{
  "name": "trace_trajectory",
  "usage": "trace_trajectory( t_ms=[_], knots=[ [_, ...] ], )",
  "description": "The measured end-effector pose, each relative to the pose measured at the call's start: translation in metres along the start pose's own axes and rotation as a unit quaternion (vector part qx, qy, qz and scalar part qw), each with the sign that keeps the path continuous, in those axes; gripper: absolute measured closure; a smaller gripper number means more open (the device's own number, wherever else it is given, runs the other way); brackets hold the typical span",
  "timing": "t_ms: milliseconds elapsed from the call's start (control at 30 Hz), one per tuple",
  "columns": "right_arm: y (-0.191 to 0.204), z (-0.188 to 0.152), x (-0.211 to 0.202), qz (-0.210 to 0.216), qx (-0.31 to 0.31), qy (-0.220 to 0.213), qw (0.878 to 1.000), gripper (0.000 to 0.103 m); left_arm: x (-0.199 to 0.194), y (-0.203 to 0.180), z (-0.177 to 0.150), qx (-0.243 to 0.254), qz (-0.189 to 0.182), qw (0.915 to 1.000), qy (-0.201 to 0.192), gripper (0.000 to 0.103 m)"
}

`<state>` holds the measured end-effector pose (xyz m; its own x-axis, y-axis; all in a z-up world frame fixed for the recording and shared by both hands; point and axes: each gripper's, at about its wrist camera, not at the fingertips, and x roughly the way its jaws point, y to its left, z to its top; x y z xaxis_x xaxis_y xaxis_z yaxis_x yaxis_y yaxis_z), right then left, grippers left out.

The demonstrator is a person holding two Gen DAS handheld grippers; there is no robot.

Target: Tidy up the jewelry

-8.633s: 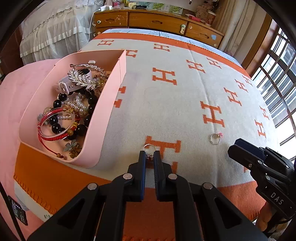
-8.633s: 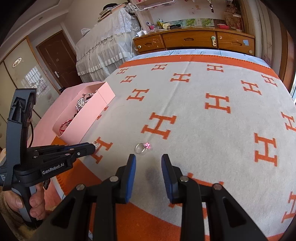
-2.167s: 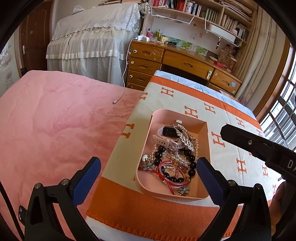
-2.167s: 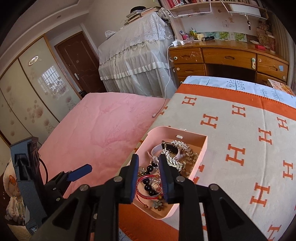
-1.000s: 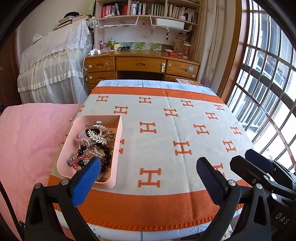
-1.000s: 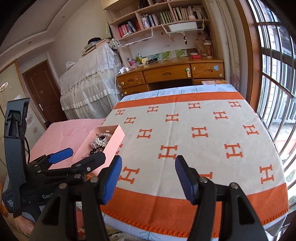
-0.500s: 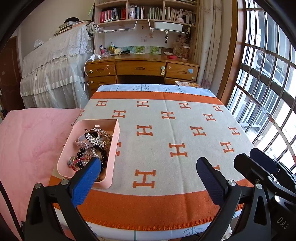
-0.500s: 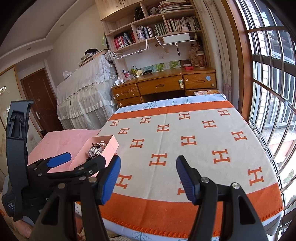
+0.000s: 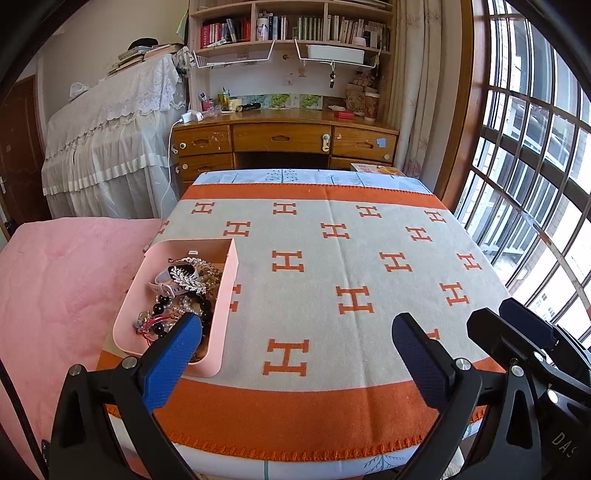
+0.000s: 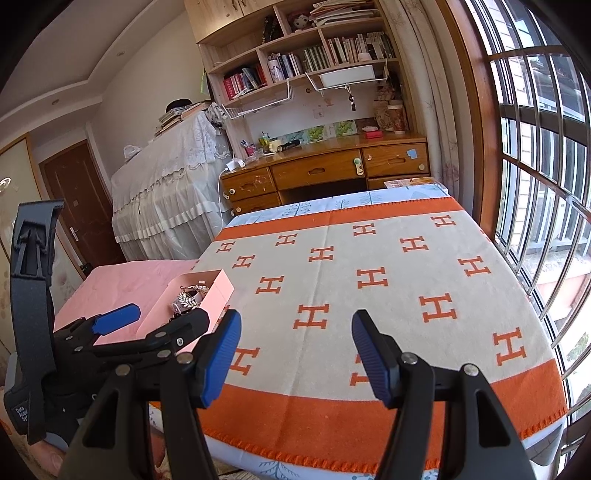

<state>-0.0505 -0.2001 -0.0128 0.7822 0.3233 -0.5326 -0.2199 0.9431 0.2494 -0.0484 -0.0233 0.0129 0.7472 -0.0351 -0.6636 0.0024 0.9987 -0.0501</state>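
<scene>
A long wooden desk with drawers (image 9: 284,138) stands against the pale far wall, under open wooden bookshelves packed with books (image 9: 291,27). To its left, a white lace cloth (image 9: 110,140) covers what may be a piano. A dark brown door (image 10: 83,206) sits further left. Tall barred windows (image 9: 535,166) along the right let in bright daylight, beside a pale patterned curtain (image 9: 413,85).
</scene>
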Motion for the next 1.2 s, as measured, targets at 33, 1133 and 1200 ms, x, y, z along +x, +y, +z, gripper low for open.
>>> trace_trajectory(
  t_ms=[33, 1133, 1200],
  knots=[
    [0.0, 0.0, 0.0, 0.0, 0.0, 0.001, 1.0, 0.04, 0.0, 0.0, 0.0, 0.0, 0.0, 1.0, 0.0, 0.001],
    [0.01, -0.005, 0.004, 0.002, 0.006, 0.011, 1.0, 0.04, -0.004, 0.007, -0.007, 0.006, 0.021, 0.9997, -0.01, 0.001],
    [0.01, -0.005, 0.005, 0.001, 0.005, 0.011, 1.0, 0.04, -0.005, 0.007, -0.007, 0.006, 0.022, 0.9997, -0.01, 0.001]
  ],
)
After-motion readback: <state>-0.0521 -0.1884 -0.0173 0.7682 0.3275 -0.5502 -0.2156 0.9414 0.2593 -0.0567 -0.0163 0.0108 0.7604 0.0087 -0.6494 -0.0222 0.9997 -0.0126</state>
